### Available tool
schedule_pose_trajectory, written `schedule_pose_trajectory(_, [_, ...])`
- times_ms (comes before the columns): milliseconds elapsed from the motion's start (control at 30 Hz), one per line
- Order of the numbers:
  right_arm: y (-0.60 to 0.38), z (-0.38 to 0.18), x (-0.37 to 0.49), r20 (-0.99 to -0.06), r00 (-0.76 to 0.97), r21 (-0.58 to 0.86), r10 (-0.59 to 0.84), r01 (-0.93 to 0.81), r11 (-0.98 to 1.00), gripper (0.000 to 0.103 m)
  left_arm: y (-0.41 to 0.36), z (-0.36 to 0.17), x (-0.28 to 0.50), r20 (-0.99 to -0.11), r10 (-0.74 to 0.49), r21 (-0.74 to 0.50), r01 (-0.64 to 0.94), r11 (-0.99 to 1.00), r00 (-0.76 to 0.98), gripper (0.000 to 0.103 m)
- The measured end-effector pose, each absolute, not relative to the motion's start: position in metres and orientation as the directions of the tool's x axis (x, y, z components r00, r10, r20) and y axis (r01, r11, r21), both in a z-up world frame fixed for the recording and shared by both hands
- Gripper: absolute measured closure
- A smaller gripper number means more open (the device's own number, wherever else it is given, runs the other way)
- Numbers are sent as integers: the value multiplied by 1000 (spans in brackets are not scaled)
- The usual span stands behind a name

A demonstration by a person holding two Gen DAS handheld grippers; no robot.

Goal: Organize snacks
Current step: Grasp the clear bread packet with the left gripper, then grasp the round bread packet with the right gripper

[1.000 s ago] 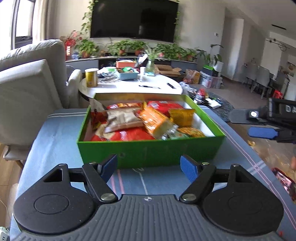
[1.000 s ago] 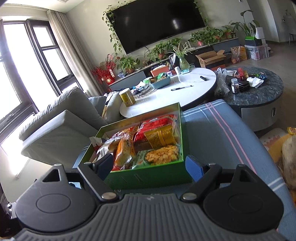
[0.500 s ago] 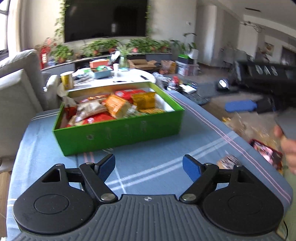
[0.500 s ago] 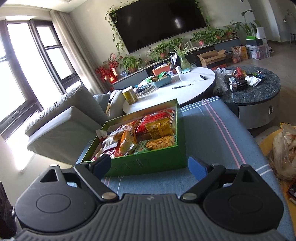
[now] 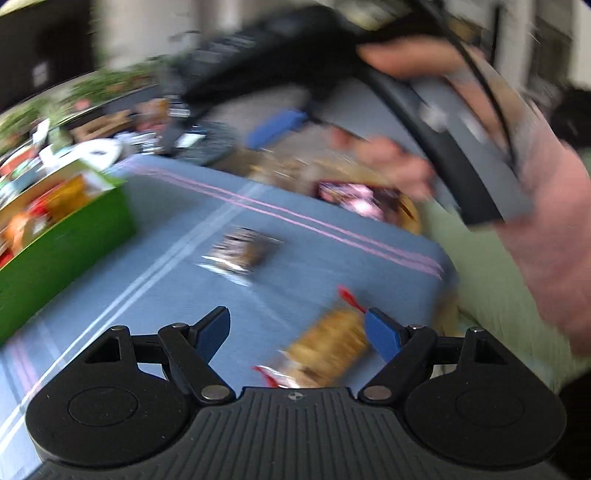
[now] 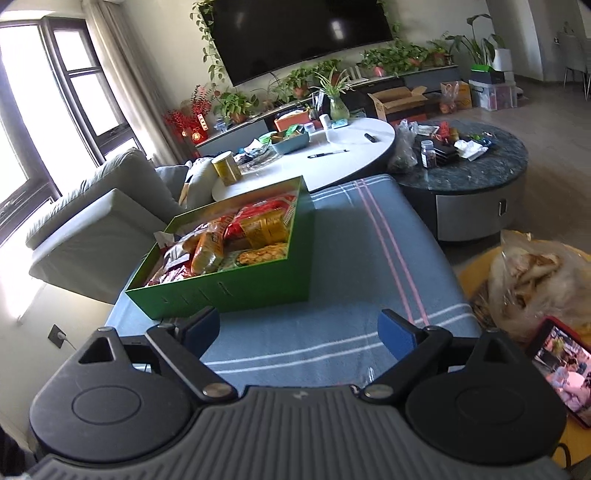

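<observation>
- A living room lay behind the work: a wall-mounted television [image 6: 299, 35], a row of potted plants [image 6: 317, 79] on the low cabinet below it, a grey sofa [image 6: 99, 221] by the window, a white round coffee table [image 6: 332, 158] and a dark marble one [image 6: 480, 173] beside it.
- The desk [image 6: 354, 266] was covered with a blue cloth crossed by pink and white stripes.
- A green box [image 6: 236, 288] sat on the far-left part of the desk, filled with snack packets [image 6: 255, 229] in red, orange and yellow wrappers (a tray of golden crackers lay at its near-right corner).
- The left claw [image 5: 297, 332] was spread wide, holding nothing; its view was heavily motion-blurred.
- Between its blue pads [image 5: 380, 334], low over the cloth, lay a golden-brown snack packet [image 5: 328, 347] with red ends; whether a pad touched it I could not tell through the blur.
- A second, darker snack packet [image 5: 240, 254] lay further out on the cloth, well apart from the green box [image 5: 62, 243] at the left edge of that view.
- The right claw [image 6: 299, 332] was likewise spread and empty, hanging over the near edge of the desk and facing the box.
- In the left view the right hand [image 5: 546, 206] gripped the handle of its tool, one blue pad [image 5: 275, 123] showing.
- Off the desk's right side stood a crumpled clear plastic bag [image 6: 535, 280] of snacks and, nearer, a red-cased tablet [image 6: 561, 369] with its screen lit.
</observation>
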State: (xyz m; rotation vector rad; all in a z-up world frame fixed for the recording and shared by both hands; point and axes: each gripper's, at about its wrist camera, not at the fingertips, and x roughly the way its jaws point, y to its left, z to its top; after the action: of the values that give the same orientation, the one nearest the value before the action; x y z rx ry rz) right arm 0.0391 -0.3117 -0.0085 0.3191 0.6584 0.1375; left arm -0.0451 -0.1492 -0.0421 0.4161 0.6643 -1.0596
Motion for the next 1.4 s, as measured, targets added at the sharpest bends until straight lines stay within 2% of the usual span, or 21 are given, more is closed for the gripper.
schedule_pose_trajectory(100, [-313,-9,39,-577,783,336,231,-30,941,6,-163,-53,-53,-718,-637,51,934,354,281,25])
schedule_pose_trajectory(267, [-309,-16,40,-588,772,335,241,-38,941,6,-181,-70,-50,-762,-580,89,934,347,288,27])
schedule_pose_trajectory(300, [-308,-18,40,-592,769,334,241,-38,942,6,-181,-72,-46,-768,-569,83,927,365,293,36])
schedule_pose_trajectory(333, [-307,-20,40,-594,767,334,241,-37,942,6,-179,-74,-40,-768,-569,58,918,393,293,39])
schedule_pose_trajectory(367, [-307,-22,40,-596,766,335,242,-36,942,6,-175,-74,-34,-767,-576,17,906,423,283,51])
schedule_pose_trajectory(400, [-308,-24,38,-598,764,337,243,-35,941,6,-171,-73,-29,-766,-577,-12,891,454,284,58])
schedule_pose_trajectory(500, [-309,-31,36,-608,755,341,246,-31,939,6,-159,-71,-14,-770,-523,-10,812,583,366,65])
schedule_pose_trajectory(700, [-311,-46,32,-634,739,339,226,3,941,6,-112,-69,14,-750,-392,-32,563,826,532,68])
schedule_pose_trajectory(833, [-310,-59,33,-672,717,307,187,39,951,6,-83,-67,20,-734,-371,-98,452,887,569,68])
schedule_pose_trajectory(1033, [-303,-81,32,-716,678,274,169,50,960,5,-71,-64,19,-720,-344,-99,402,910,603,68])
schedule_pose_trajectory(1367, [-274,-88,25,-711,701,71,57,-10,997,4,-64,-59,13,-697,-352,-107,395,913,625,68])
schedule_pose_trajectory(1400, [-271,-88,24,-706,708,26,22,-5,1000,16,-64,-58,13,-695,-352,-107,394,913,626,68])
